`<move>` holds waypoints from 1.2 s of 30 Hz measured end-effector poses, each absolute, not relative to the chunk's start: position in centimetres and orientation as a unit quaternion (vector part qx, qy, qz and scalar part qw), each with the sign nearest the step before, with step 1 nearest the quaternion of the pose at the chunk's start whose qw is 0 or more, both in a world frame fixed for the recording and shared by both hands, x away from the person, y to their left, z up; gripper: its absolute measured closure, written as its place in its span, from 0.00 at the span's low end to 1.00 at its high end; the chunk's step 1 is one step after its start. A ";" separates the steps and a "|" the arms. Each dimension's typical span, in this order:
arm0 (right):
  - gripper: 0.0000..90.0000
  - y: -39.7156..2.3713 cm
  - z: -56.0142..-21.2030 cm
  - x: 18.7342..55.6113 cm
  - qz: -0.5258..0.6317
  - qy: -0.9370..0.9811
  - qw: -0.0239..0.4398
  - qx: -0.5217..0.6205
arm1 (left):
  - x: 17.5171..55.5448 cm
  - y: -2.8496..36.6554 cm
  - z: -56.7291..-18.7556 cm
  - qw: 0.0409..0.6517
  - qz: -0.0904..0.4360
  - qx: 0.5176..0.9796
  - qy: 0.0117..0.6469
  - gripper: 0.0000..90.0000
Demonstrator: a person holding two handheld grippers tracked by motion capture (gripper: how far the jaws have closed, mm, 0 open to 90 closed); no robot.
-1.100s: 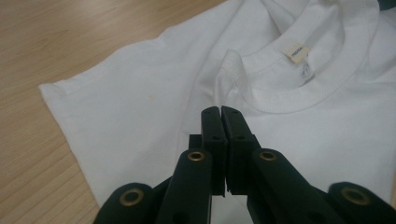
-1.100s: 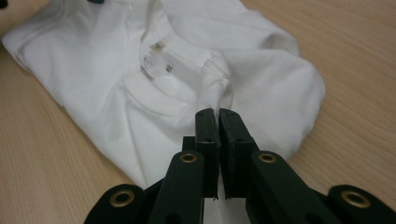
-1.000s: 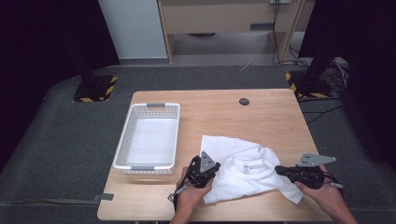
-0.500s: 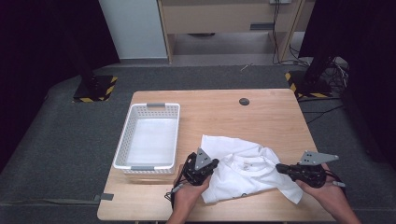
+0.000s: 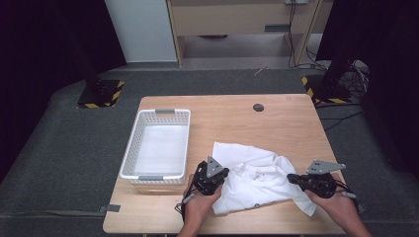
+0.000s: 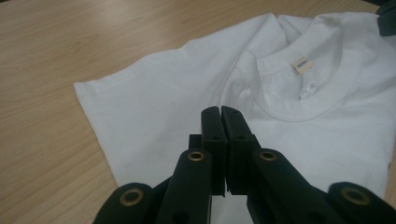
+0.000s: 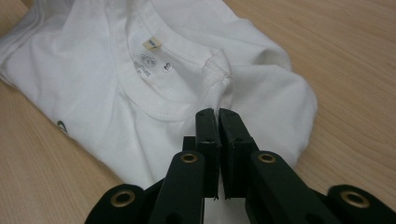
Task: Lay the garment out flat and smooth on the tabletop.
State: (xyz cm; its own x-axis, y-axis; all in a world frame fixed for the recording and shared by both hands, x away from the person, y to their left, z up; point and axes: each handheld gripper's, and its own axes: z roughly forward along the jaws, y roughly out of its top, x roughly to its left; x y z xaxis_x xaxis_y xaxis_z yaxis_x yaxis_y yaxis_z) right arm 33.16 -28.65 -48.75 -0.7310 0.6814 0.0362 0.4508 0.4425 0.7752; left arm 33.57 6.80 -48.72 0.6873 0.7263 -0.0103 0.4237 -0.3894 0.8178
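A white T-shirt point(image 5: 257, 175) lies crumpled on the tabletop point(image 5: 237, 118) right of the white basket point(image 5: 157, 145), with the left hand-held gripper point(image 5: 213, 177) and right hand-held gripper point(image 5: 295, 178), jaws together, poised at its edges, likely needing to open before gripping.

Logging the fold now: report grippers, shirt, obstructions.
Left gripper shut, right gripper shut, both over the shirt. Shirt crumpled on table, collar up. Basket off to the left, apart.

light: even and soft from overhead, table point(image 5: 276, 123) well lit
surroundings: dark at both sides of the high view
shadows: faint, short
glare: white shirt point(image 6: 177, 107) near washed out
focus: high view soft; jaws up close slightly blurred
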 end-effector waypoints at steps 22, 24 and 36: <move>0.97 -28.9 -39.8 29.5 0.416 0.845 0.190 0.278 | 30.2 7.1 -40.0 0.476 0.202 0.797 0.311 1.00; 0.97 -28.9 -39.2 29.6 0.416 0.844 0.194 0.277 | 30.5 7.2 -39.5 0.474 0.207 0.797 0.311 1.00; 0.97 -27.9 -40.7 37.1 0.380 0.837 0.206 0.335 | 38.3 5.4 -41.5 0.432 0.214 0.799 0.360 0.99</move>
